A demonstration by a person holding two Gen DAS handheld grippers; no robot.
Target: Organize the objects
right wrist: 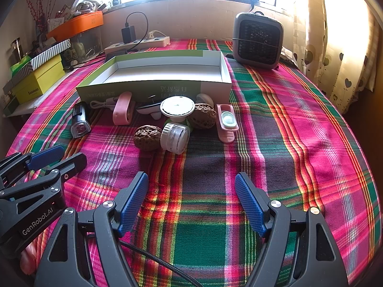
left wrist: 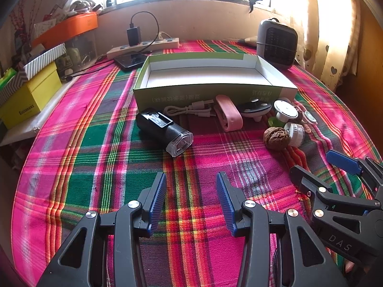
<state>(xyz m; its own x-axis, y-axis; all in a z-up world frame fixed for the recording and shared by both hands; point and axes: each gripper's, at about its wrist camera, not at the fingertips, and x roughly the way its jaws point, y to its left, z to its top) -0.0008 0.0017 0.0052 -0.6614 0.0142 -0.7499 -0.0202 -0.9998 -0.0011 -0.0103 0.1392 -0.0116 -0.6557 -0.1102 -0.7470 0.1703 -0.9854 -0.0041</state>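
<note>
An empty green-and-white box (left wrist: 210,91) (right wrist: 153,87) sits mid-table. In front of it lie a black bike light (left wrist: 165,129) (right wrist: 80,120), a white cable (left wrist: 191,110), a pink clip case (left wrist: 228,113) (right wrist: 123,108), a black-and-white gadget (left wrist: 255,108), a round white disc device (right wrist: 177,106), a ribbed white cap (right wrist: 174,137) (left wrist: 295,134), two walnuts (right wrist: 147,138) (right wrist: 202,116), and a pink sensor holder (right wrist: 226,122). My left gripper (left wrist: 191,191) is open and empty, short of the bike light. My right gripper (right wrist: 191,191) is open and empty, short of the cap.
A plaid cloth (right wrist: 287,143) covers the table. A small grey heater (right wrist: 257,40) stands at the back right. A power strip (left wrist: 143,46) with a charger and a phone (left wrist: 130,59) lie behind the box. Yellow (left wrist: 31,95) and orange boxes stack on the left.
</note>
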